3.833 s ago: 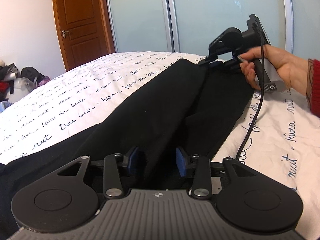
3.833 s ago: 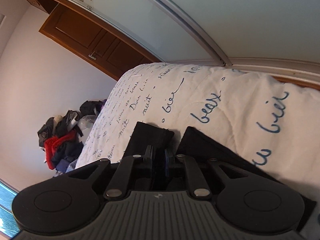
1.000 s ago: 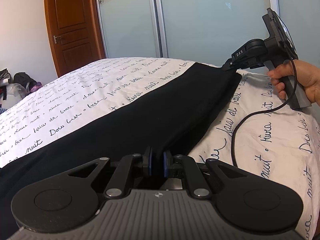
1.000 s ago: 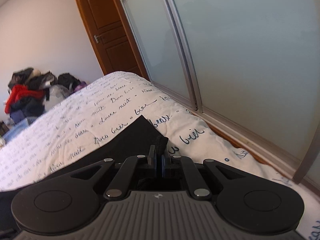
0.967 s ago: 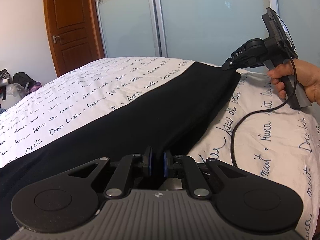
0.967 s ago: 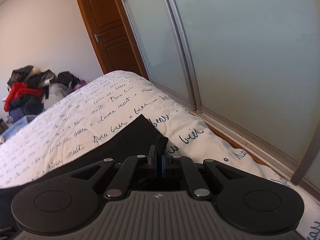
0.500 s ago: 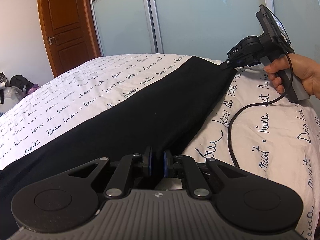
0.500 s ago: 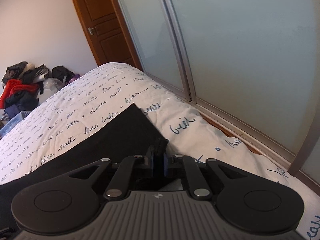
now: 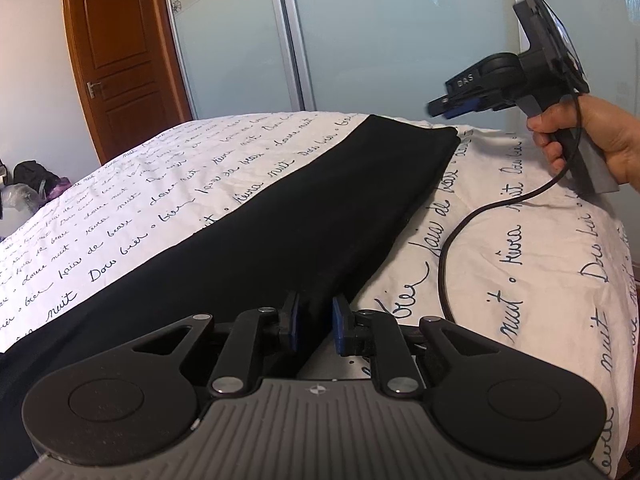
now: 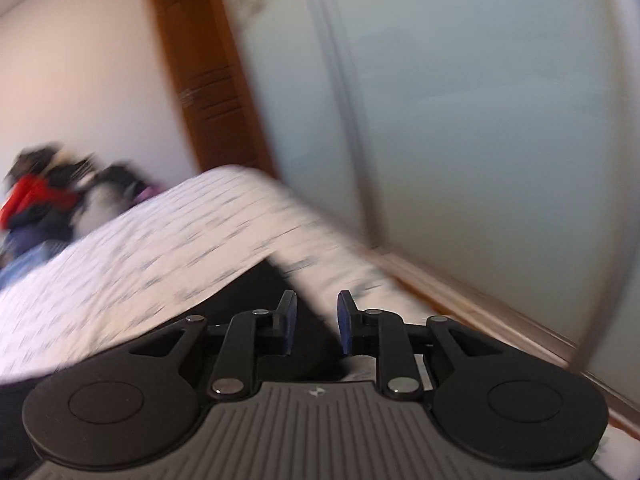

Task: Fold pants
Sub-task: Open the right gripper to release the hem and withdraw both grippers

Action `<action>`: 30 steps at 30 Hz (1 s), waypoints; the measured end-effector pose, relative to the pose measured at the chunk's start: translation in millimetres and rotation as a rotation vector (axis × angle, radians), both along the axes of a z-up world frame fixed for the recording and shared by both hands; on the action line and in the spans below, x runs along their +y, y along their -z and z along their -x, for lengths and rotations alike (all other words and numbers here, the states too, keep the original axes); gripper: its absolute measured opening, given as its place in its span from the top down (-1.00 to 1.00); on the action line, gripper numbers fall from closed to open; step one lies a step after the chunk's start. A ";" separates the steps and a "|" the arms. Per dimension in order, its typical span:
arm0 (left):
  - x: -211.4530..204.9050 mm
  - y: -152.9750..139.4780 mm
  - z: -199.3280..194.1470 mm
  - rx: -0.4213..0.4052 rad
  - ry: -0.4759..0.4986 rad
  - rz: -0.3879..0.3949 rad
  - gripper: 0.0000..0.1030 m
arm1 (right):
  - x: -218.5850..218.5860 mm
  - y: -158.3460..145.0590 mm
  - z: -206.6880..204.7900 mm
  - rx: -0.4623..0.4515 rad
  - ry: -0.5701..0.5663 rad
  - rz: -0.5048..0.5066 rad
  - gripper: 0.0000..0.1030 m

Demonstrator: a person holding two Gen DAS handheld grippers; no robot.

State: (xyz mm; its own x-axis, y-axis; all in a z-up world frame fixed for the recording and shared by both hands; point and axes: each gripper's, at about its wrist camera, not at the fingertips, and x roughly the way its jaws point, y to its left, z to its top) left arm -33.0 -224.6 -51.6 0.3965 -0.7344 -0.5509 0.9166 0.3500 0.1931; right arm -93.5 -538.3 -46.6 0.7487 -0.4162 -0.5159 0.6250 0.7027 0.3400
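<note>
Black pants (image 9: 304, 216) lie flat on the white bed (image 9: 520, 264), folded lengthwise into one long strip that runs from the near left to the far hem. My left gripper (image 9: 313, 322) is open low over the strip's near right edge, with fabric between the spread pads. My right gripper (image 9: 454, 106), held in a hand, hovers open just above and right of the far hem corner, apart from it. In the blurred right wrist view the right gripper (image 10: 313, 322) is open and empty over the pants' end (image 10: 256, 296).
A black cable (image 9: 452, 248) hangs from the right gripper across the bedcover. Frosted sliding wardrobe doors (image 9: 400, 32) stand behind the bed, a wooden door (image 9: 120, 60) at the left. A pile of clothes (image 10: 44, 196) lies beside the bed.
Both grippers have opened and let go of the pants. The right gripper has lifted off the far hem and is moving, blurring its view. The pants now lie flat.
</note>
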 end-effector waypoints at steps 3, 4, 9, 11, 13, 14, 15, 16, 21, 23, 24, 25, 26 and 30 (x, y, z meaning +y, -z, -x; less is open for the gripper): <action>0.7 -0.9 2.8 -0.004 0.014 -0.005 0.56 | 3.9 6.8 -9.2 -0.002 -0.101 -0.098 0.58; 1.8 -1.8 3.8 -0.003 0.021 -0.006 0.56 | 4.1 11.0 -12.1 0.034 -0.097 -0.110 0.58; 10.6 -10.9 1.3 0.038 0.015 0.057 0.38 | 7.6 6.8 -1.5 0.034 -0.035 -0.072 0.57; 9.7 -15.7 -1.0 0.014 -0.034 0.098 0.08 | 13.9 1.2 -2.8 0.019 -0.067 -0.069 0.55; 6.5 -18.8 -5.2 -0.012 -0.092 0.125 -0.30 | 21.4 -1.0 -7.3 0.005 -0.120 -0.075 0.54; 3.6 -19.1 -8.7 -0.012 -0.112 0.124 -0.34 | 25.5 -0.9 -10.7 -0.001 -0.152 -0.084 0.52; 0.1 -18.0 -12.6 -0.002 -0.124 0.109 -0.35 | 29.5 0.4 -14.7 -0.002 -0.185 -0.093 0.50; -4.4 -15.4 -16.8 0.012 -0.134 0.081 -0.35 | 33.4 2.4 -19.2 0.007 -0.213 -0.097 0.46; -9.5 -0.3 -22.3 0.046 -0.149 -0.001 -0.22 | 54.8 11.0 -33.9 0.138 -0.265 -0.016 0.44; -6.0 -1.8 -18.6 0.031 -0.133 0.007 -0.22 | 59.7 5.7 -32.5 0.154 -0.258 0.018 0.42; -6.8 -3.6 -17.4 0.022 -0.127 0.014 -0.24 | 62.5 2.0 -32.2 0.149 -0.256 0.030 0.41; -7.7 -5.8 -16.4 0.016 -0.124 0.025 -0.29 | 65.4 -0.9 -32.3 0.132 -0.263 0.033 0.41; -9.1 -7.9 -16.4 0.011 -0.127 0.036 -0.32 | 68.2 -3.1 -33.7 0.113 -0.285 0.027 0.40; -18.8 -5.3 -17.1 0.016 -0.128 0.017 -0.46 | 82.7 1.1 -47.2 0.183 -0.377 0.054 0.11</action>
